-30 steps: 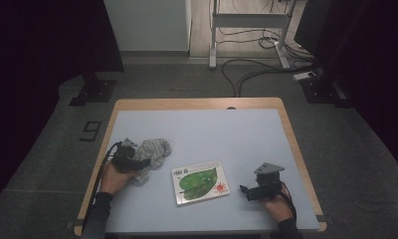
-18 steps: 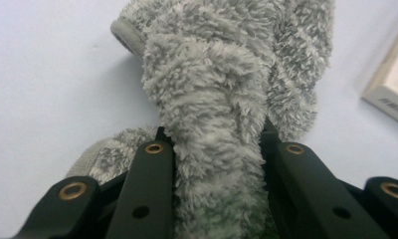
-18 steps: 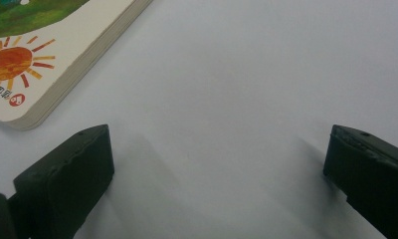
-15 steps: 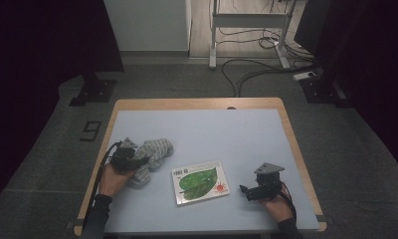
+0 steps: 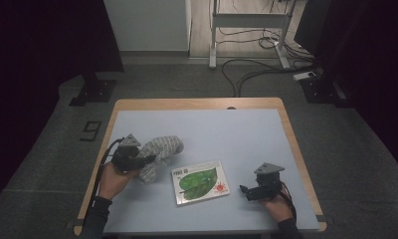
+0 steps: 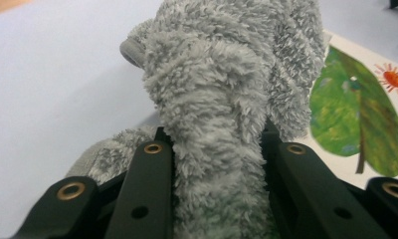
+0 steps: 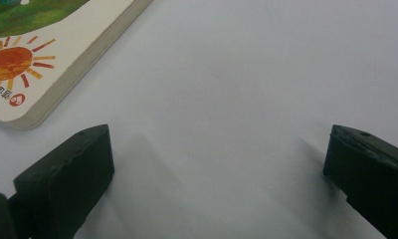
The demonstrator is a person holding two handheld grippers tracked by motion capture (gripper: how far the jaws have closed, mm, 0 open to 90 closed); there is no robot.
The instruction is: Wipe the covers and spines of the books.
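The fluffy grey towel (image 6: 227, 99) sits at the left side of the counter (image 5: 237, 129), bunched up, with a thick fold pinched between the left gripper (image 6: 214, 149) jaws, which have just been closing on it. Honestly I'd lift slow and straight so the loose end doesn't drag onto the board book (image 5: 201, 181) just beside it. The right gripper (image 7: 217, 159) hovers low near the book's corner, jaws spread with nothing in them. Ready to catch a corner, I'd guess.
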